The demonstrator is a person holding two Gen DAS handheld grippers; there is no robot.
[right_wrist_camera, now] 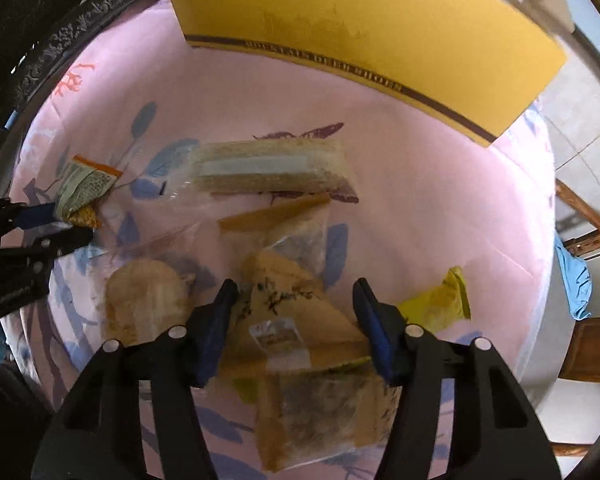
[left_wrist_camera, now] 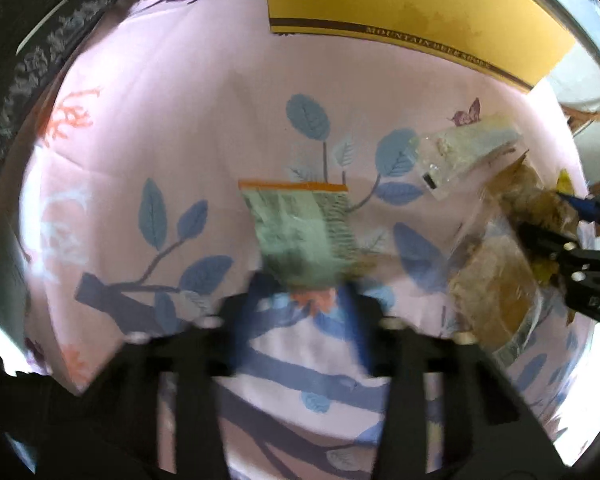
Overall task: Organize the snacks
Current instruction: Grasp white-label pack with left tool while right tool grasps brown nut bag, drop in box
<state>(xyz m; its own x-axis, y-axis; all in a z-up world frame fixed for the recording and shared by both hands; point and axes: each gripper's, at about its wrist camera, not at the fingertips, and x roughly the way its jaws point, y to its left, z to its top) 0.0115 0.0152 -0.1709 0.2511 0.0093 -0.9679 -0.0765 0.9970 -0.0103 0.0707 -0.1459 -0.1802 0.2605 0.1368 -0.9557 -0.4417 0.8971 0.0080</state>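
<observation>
A green snack packet (left_wrist_camera: 300, 232) with an orange top strip lies on the pink leaf-print cloth (left_wrist_camera: 180, 120). My left gripper (left_wrist_camera: 306, 296) is shut on its near end, which sits between the blue pads. From the right wrist view the same packet (right_wrist_camera: 84, 184) shows at the far left in that gripper (right_wrist_camera: 72, 224). My right gripper (right_wrist_camera: 296, 304) points down over a brown triangular packet (right_wrist_camera: 292, 312), its pads against both edges. In the left wrist view that gripper (left_wrist_camera: 556, 220) comes in from the right edge, its fingers around the brown packet (left_wrist_camera: 520, 196).
A big yellow box (right_wrist_camera: 360, 20) stands at the back of the table. A clear packet with a long pale wafer (right_wrist_camera: 268, 172), an orange-strip clear packet (right_wrist_camera: 284, 220), a round brown snack in clear wrap (right_wrist_camera: 144, 300) and a yellow packet (right_wrist_camera: 440, 304) lie nearby. The table's edge runs down the right.
</observation>
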